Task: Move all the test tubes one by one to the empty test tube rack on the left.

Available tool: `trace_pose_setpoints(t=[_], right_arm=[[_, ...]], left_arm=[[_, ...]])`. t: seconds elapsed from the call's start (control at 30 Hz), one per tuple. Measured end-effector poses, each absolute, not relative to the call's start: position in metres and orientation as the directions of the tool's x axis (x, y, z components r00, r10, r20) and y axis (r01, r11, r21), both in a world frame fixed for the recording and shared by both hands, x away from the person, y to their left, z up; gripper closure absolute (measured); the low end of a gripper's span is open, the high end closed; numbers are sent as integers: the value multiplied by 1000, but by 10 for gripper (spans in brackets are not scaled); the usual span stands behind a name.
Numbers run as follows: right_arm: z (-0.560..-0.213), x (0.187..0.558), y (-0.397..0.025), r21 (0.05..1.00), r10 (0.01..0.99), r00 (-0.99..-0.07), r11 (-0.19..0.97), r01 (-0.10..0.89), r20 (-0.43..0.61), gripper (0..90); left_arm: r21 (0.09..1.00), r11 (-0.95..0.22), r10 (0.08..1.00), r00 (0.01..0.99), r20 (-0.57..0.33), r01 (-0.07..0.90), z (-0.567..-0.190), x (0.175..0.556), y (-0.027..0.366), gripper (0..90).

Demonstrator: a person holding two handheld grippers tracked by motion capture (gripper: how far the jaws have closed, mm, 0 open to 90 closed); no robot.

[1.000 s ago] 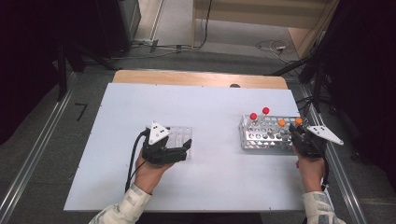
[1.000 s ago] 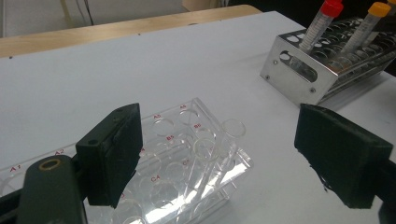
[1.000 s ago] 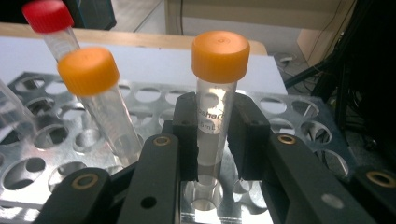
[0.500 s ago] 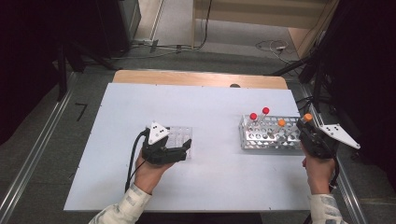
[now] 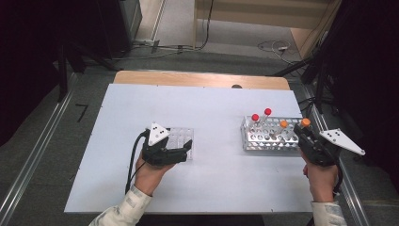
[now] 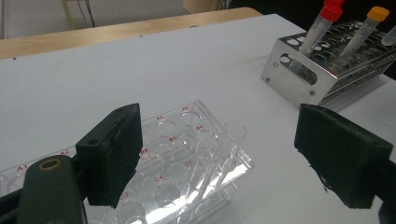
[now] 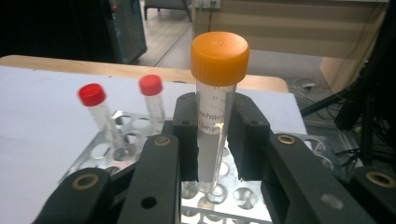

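My right gripper is shut on an orange-capped tube, held upright with its lower end just over the holes of the metal rack. In the high view this gripper is at the right end of the metal rack, with the held tube above it. Two red-capped tubes and another orange-capped tube stand in the rack. My left gripper is open beside a clear plastic rack. Its jaws stand wide apart over that clear rack, holding nothing.
The white tabletop has a wooden strip along its far edge. The table's right edge runs close behind my right gripper. Cables lie on the floor beyond the table.
My right gripper has shifted slightly to the right with the orange-capped tube in it. The left gripper has stayed in place.
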State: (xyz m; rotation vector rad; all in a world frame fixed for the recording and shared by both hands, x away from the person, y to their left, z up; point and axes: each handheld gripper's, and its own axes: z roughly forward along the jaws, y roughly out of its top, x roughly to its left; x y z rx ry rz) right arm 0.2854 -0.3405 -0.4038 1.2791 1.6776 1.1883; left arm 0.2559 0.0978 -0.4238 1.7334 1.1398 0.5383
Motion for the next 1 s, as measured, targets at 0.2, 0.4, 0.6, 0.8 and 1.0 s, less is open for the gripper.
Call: trace_pose_setpoints(t=[0.2, 0.4, 0.6, 0.8, 1.0], right_arm=[[-404, 280, -330, 938, 950, -311, 114, 328, -7, 715], [-404, 275, -317, 934, 931, -365, 135, 332, -5, 715], [-404, 270, -303, 932, 910, -415, 160, 327, -10, 715], [-405, 265, -286, 929, 882, -471, 180, 324, -7, 715], [-408, 258, -266, 925, 849, -528, 214, 314, -18, 715]], left_arm=[[886, -104, 875, 466, -134, 452, -423, 256, 98, 158], [886, -103, 875, 464, -136, 452, -423, 256, 99, 158], [887, -95, 877, 460, -141, 452, -423, 256, 100, 158], [886, -93, 877, 459, -143, 453, -423, 255, 100, 158], [887, -90, 878, 457, -144, 452, -422, 255, 101, 158]])
